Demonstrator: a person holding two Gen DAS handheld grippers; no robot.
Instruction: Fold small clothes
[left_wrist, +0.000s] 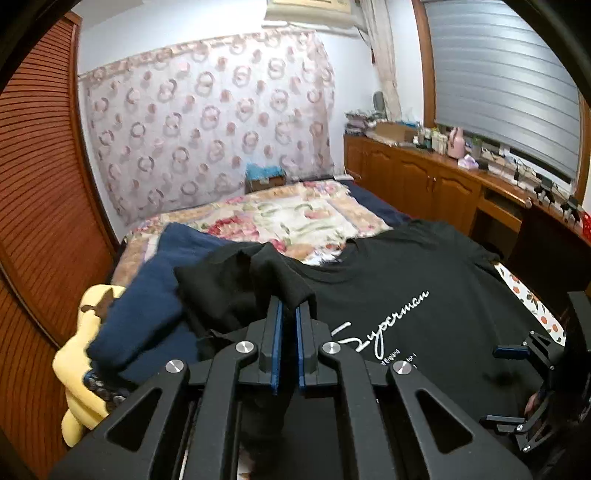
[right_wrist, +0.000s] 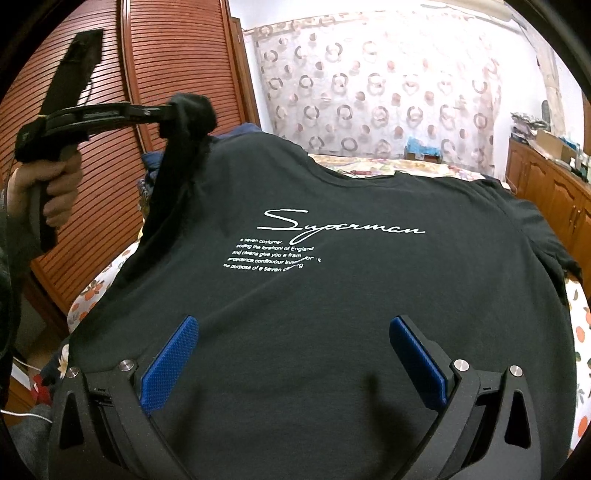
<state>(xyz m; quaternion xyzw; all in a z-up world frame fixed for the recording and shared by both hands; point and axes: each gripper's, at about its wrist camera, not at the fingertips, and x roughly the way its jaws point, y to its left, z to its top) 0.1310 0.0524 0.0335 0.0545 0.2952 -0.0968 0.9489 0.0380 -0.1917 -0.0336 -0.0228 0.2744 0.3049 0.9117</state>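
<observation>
Left tongs (left_wrist: 289, 310) of mine pinch the sleeve (left_wrist: 258, 280) of the black T-shirt (right_wrist: 332, 295), lifting it off the bed (left_wrist: 295, 214). Right tongs (right_wrist: 295, 354) gape wide over the shirt's hem, gripping nothing.

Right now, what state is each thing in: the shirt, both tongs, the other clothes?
black T-shirt: spread print-up on the bed, one sleeve lifted.
sleeve: pinched and raised off the bed.
left tongs: shut on the sleeve.
right tongs: open, over the shirt's lower part, gripping nothing.
navy garment: lying rumpled beside the shirt.
yellow cloth: bunched at the bed's edge.
</observation>
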